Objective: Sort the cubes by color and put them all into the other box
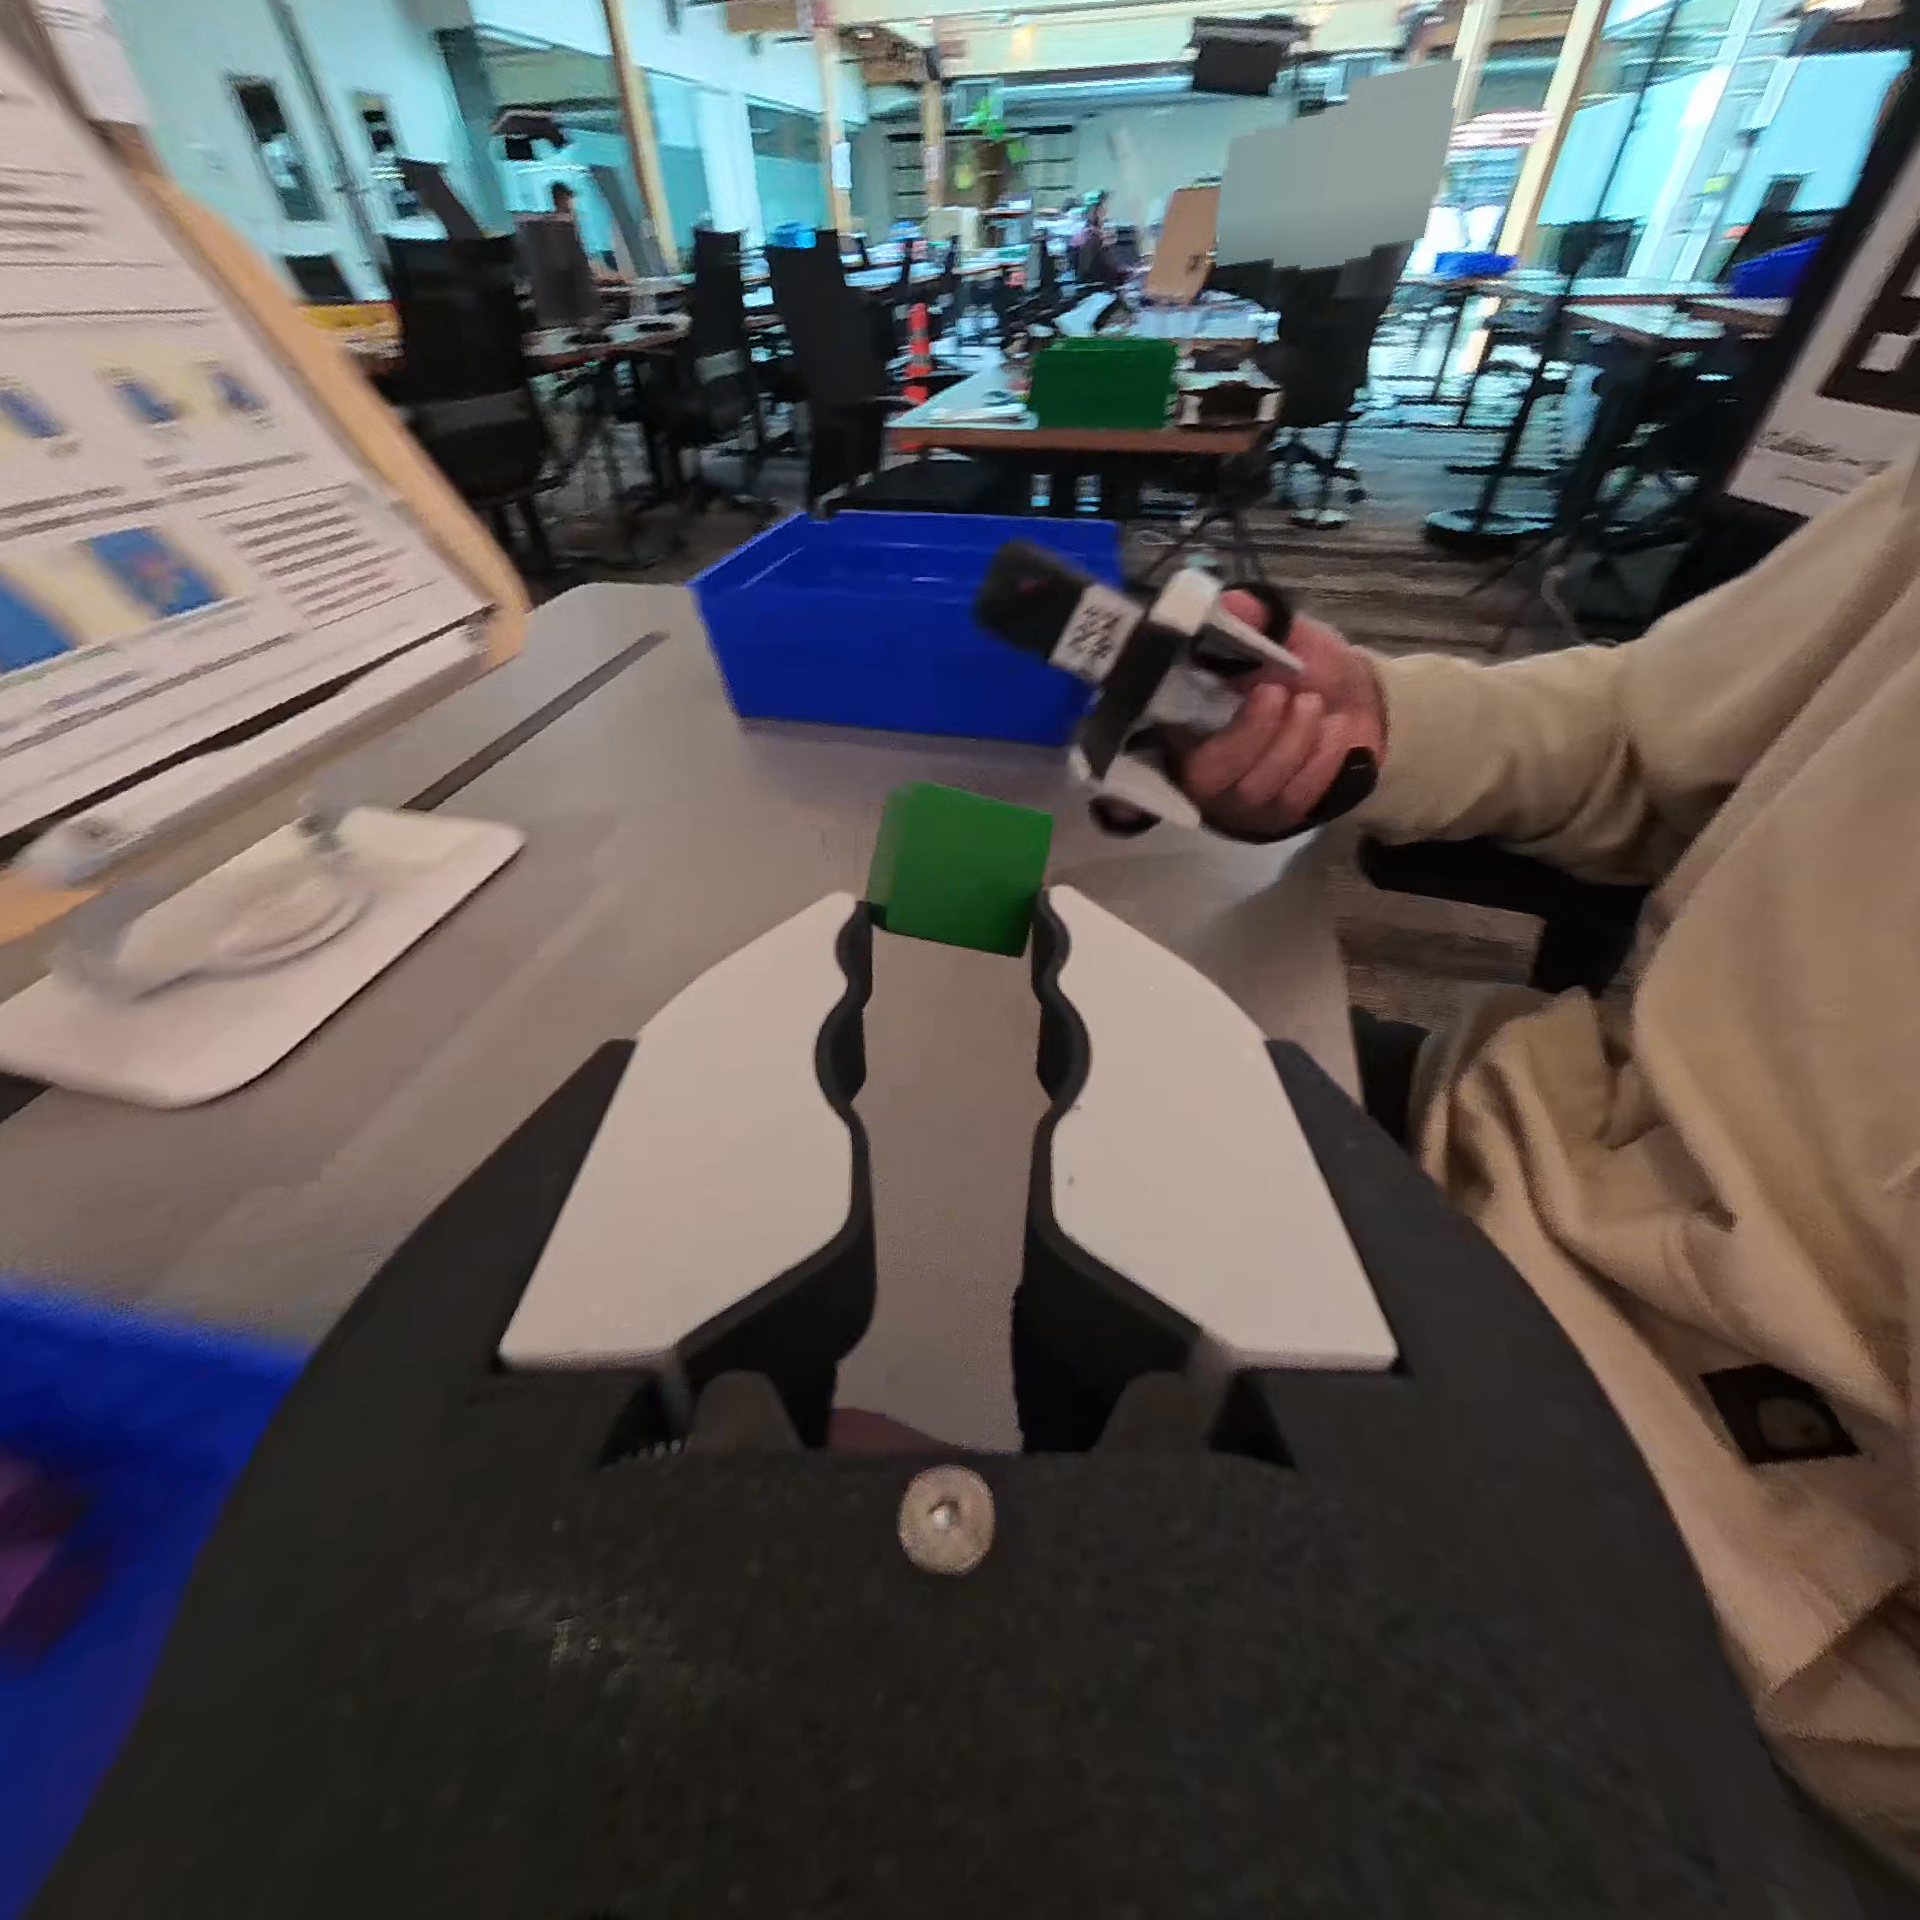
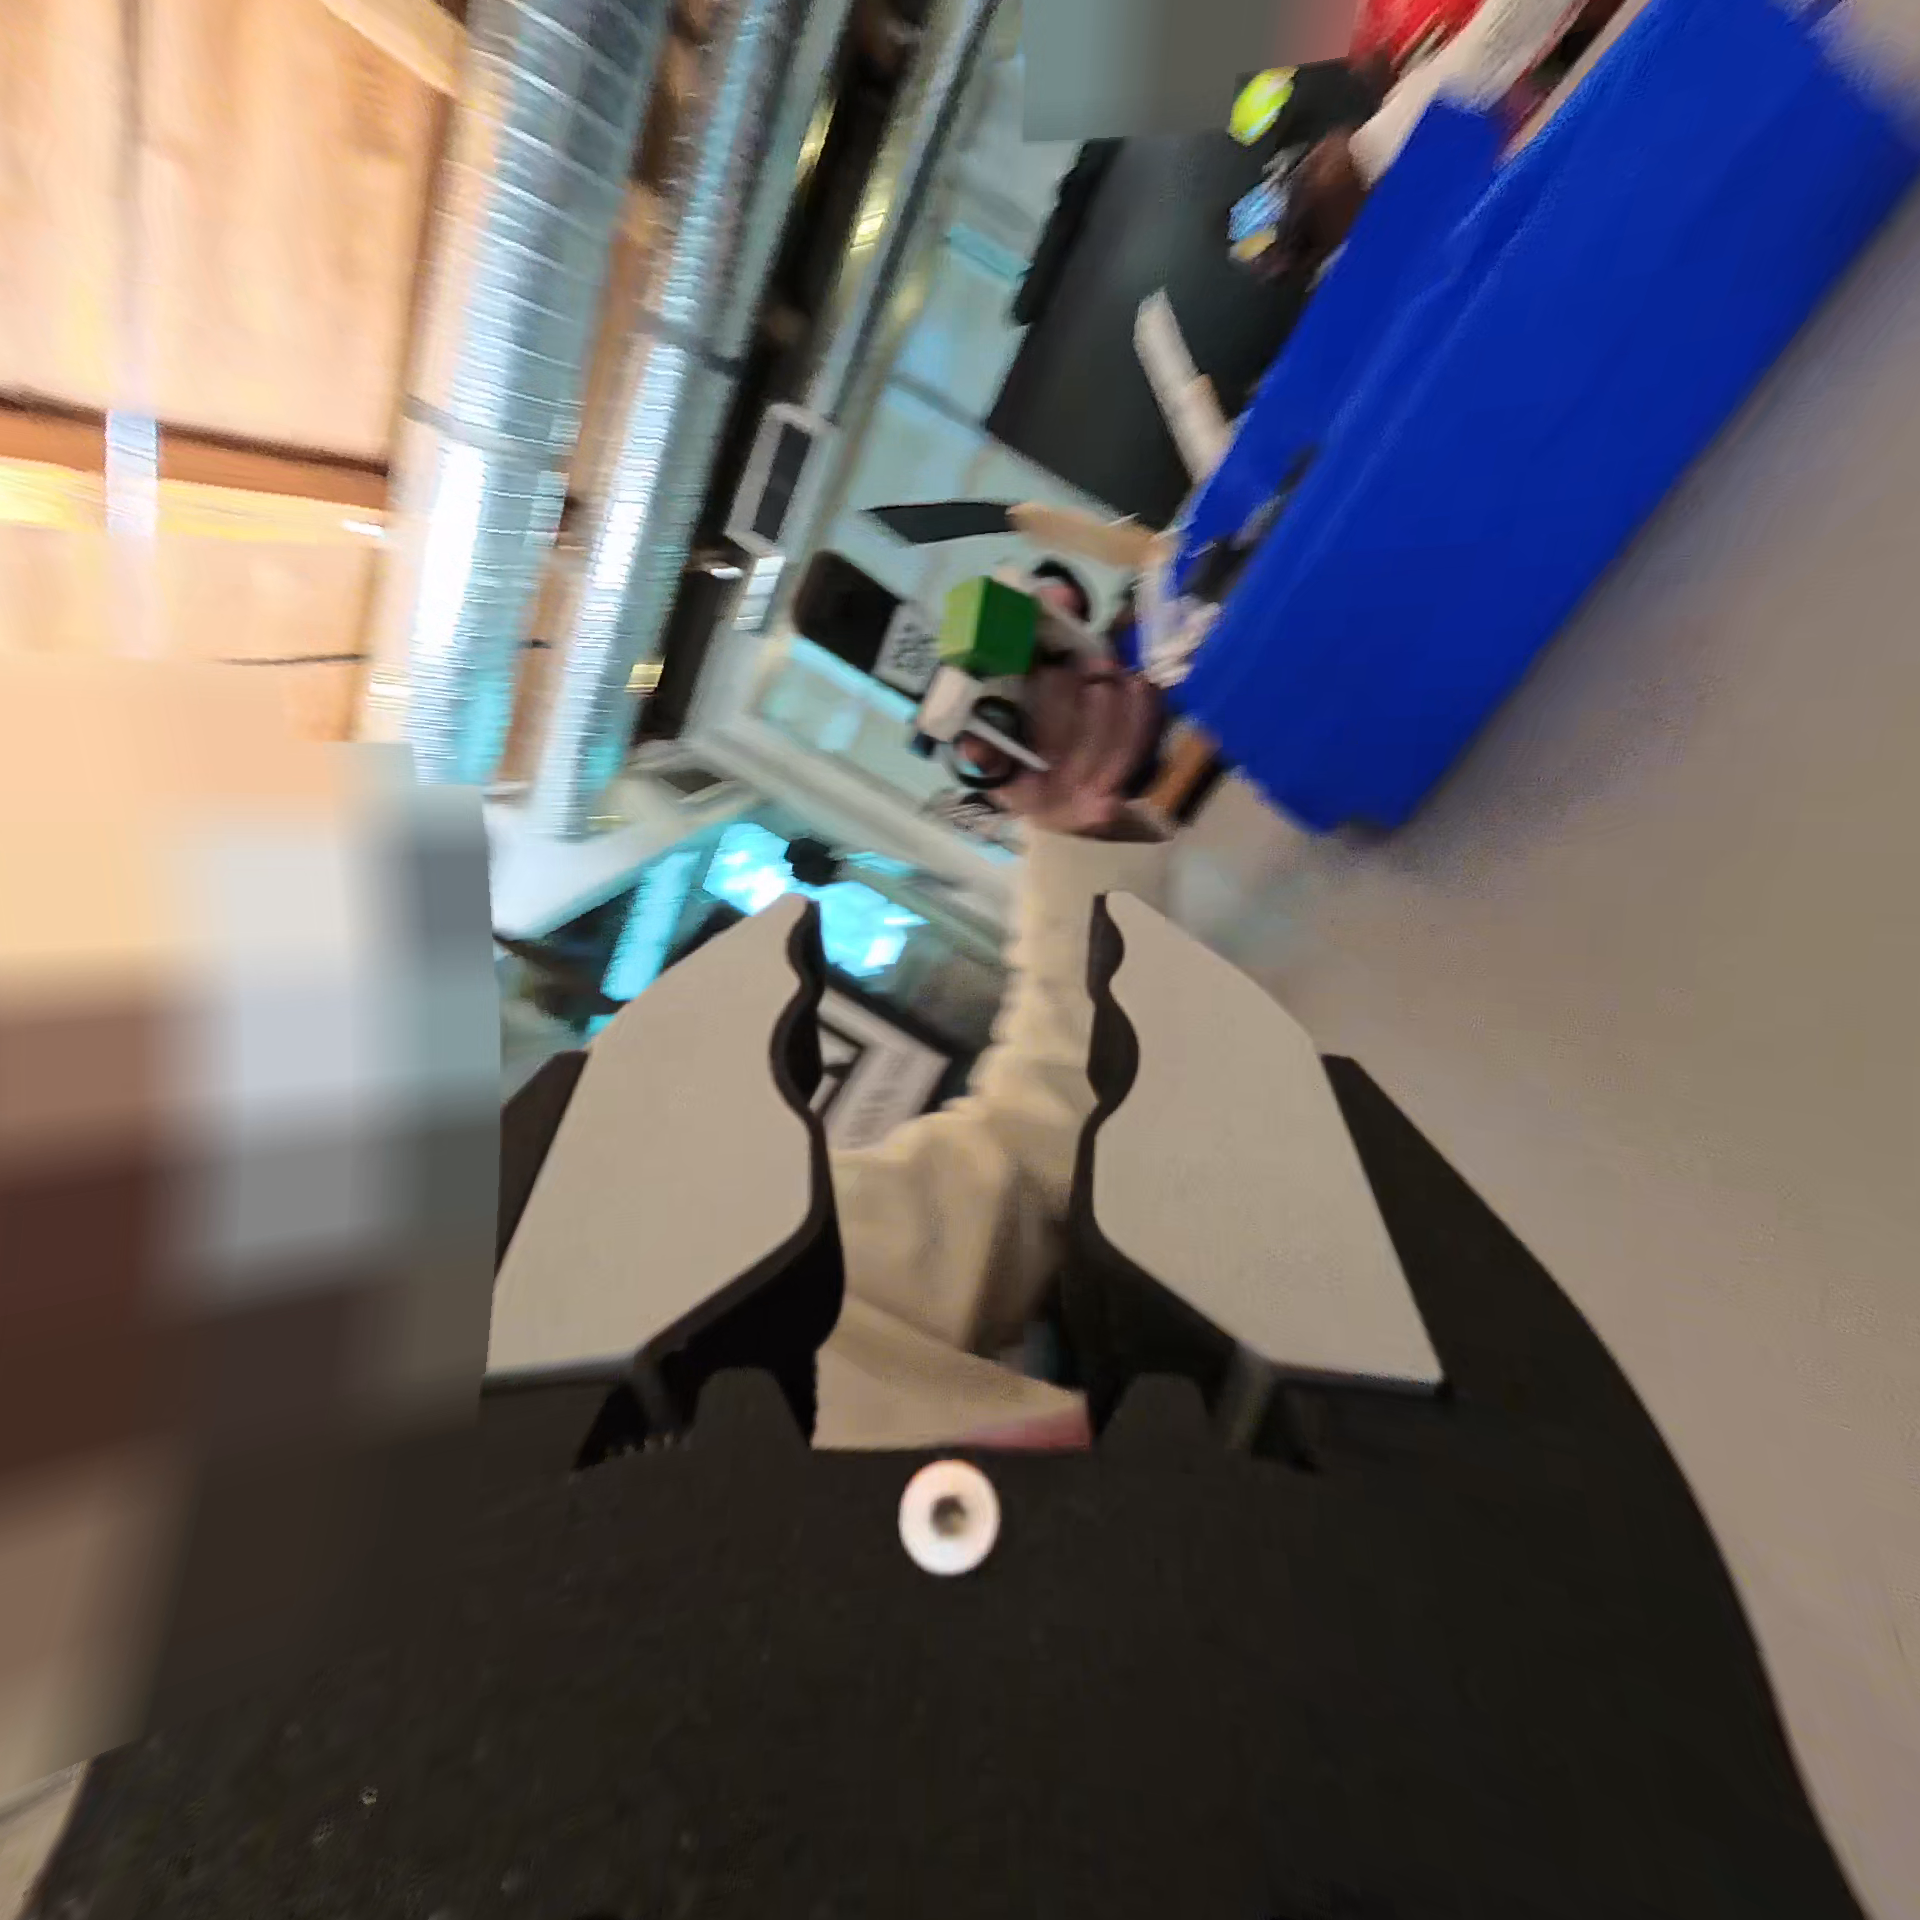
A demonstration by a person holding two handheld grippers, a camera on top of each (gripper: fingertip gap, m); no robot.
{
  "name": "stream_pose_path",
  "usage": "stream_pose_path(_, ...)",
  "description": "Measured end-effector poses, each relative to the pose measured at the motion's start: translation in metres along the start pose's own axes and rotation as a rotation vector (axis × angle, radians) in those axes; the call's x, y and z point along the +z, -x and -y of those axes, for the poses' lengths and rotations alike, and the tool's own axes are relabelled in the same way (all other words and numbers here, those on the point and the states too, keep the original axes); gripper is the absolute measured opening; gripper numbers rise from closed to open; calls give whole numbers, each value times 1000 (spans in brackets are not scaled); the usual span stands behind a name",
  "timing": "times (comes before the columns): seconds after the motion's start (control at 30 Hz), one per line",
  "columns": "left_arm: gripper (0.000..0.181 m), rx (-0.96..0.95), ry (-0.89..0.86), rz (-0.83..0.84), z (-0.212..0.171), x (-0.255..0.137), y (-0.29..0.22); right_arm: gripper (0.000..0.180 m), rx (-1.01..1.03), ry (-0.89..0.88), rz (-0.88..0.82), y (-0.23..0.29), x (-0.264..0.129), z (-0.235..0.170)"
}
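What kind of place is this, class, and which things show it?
Probably a shared workshop or lab hall: rows of black chairs at long tables, an instruction sheet on a stand, and a blue box on a grey table.

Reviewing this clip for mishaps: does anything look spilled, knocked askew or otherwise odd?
Nothing spilled or damaged. The left claw grips a green cube at its fingertips above the grey table, short of the blue box. Only oddity: the right claw is open, empty and tilted sideways; its view is blurred.
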State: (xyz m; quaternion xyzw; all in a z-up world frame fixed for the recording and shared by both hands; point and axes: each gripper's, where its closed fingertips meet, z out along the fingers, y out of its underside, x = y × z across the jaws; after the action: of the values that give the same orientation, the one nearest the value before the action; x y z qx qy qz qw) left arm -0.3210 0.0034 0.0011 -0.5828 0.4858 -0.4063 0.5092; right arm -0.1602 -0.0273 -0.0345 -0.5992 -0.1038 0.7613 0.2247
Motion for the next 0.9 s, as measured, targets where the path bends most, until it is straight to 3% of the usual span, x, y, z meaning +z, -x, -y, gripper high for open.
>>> stream_pose_path(0.1, 29, 20, 13, -109, 4, 48, -26, 55, 182, 54, 204, 13, 31, -8)
stream_pose_path(0.27, 29, 18, 74, -229, -6, 106, -53, 61, 236, 34, 258, 8, 45, -9)
stream_pose_path(0.33, 29, 15, 100, -230, -16, 124, -56, 53, 248, 19, 282, 8, 40, -6)
stream_pose_path(0.4, 29, -23, 86, -242, -18, 137, -61, 35, 220, 58, 246, 0, 35, -13)
stream_pose_path(0.47, 30, -41, 103, -220, -24, 145, -63, 33, 203, 44, 237, -3, 26, -11)
stream_pose_path(0.5, 30, -41, 118, -196, -28, 147, -65, 29, 194, 33, 216, -4, 21, -10)
stream_pose_path(0.63, 59, -69, 129, -17, -42, 136, -75, 29, 46, -34, 86, -4, -11, -6)
stream_pose_path(0.8, 55, -211, 73, 137, -73, 110, -102, 29, -325, -68, -230, 17, -63, 0)
stream_pose_path(0.9, 55, -201, 99, 142, -81, 100, -116, 29, -639, -124, -513, 46, -118, 44)
